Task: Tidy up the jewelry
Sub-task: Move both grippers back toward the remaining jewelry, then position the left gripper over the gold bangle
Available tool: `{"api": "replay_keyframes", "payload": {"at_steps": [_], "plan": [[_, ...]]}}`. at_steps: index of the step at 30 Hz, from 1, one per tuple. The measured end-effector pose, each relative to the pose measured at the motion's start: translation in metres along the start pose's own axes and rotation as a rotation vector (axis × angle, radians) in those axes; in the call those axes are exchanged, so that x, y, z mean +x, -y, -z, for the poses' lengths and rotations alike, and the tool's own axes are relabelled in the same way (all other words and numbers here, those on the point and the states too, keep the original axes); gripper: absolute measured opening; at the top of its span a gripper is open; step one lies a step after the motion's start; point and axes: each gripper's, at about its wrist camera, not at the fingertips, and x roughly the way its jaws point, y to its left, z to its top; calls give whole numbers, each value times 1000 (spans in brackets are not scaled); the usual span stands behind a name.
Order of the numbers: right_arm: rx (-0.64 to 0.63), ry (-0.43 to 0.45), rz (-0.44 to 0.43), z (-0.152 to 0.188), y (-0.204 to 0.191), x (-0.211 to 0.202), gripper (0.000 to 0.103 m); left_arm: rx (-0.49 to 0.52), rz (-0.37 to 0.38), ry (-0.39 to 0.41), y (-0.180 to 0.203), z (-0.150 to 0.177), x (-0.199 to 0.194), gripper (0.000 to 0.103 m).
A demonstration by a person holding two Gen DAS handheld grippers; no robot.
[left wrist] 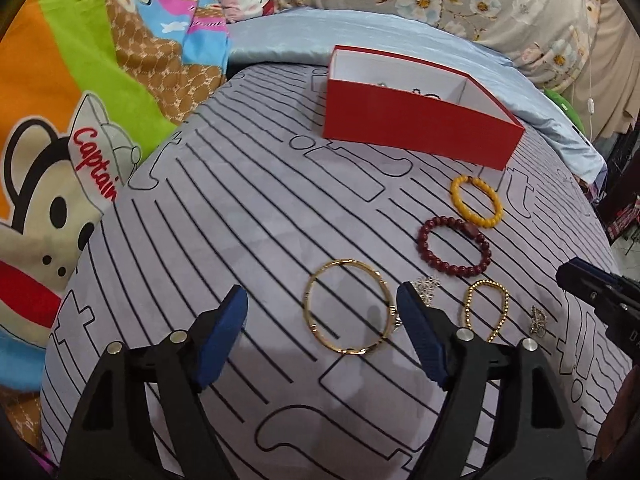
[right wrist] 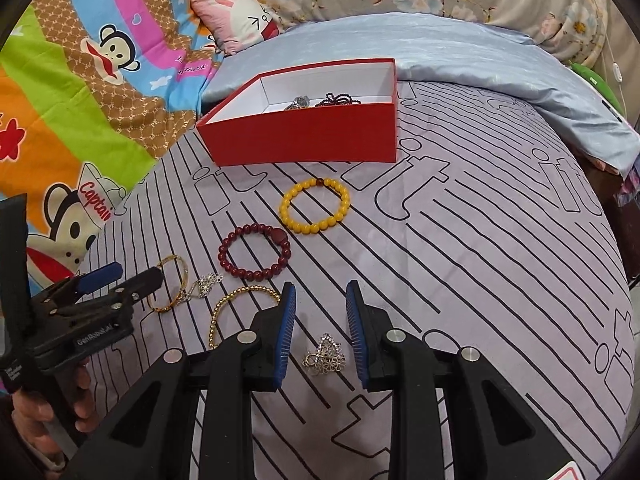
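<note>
The left gripper (left wrist: 322,332) is spread wide over the gold bangle (left wrist: 349,306); the right gripper (right wrist: 321,334) is parted around the silver brooch (right wrist: 325,354) (nothing pinched), red box (right wrist: 304,134) at 12 o'clock.

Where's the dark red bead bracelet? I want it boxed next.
On the striped sheet, the dark red bead bracelet lies between the yellow bead bracelet and the gold bead bracelet.

Both hand-held grippers (left wrist: 322,330) (right wrist: 321,334) agape, downward-tilted.

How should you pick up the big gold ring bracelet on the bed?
Pinch the gold bangle across its thin rim at one spot, coming down from above. It lies flat on the bedsheet, so no side stands up to grab, and the left gripper is open above it.
</note>
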Motion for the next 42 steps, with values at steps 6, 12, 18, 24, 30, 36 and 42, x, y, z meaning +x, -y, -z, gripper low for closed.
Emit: {"api": "replay_keyframes", "payload": {"at_steps": [6,12,18,24,30,36,42], "plan": [[-1,-2,-3,-1,-1,-2,24,20,-16,-26,10,-1,15,74],[3,-10,-1,-2,1,0,24,28,-42,-33,10,5,23,71],[0,-24,-10,-3,-1,7,24,47,-46,-16,11,6,22,58],[-5,-31,-8,-9,-4,17,25,54,-16,-12,11,5,20,53],[26,-18,-4,-32,2,33,24,41,-6,-2,7,2,18,53],[33,-20,18,-52,5,54,24,34,-8,-6,4,1,22,53],[25,-29,40,-60,6,71,24,32,-9,-4,3,0,23,53]]}}
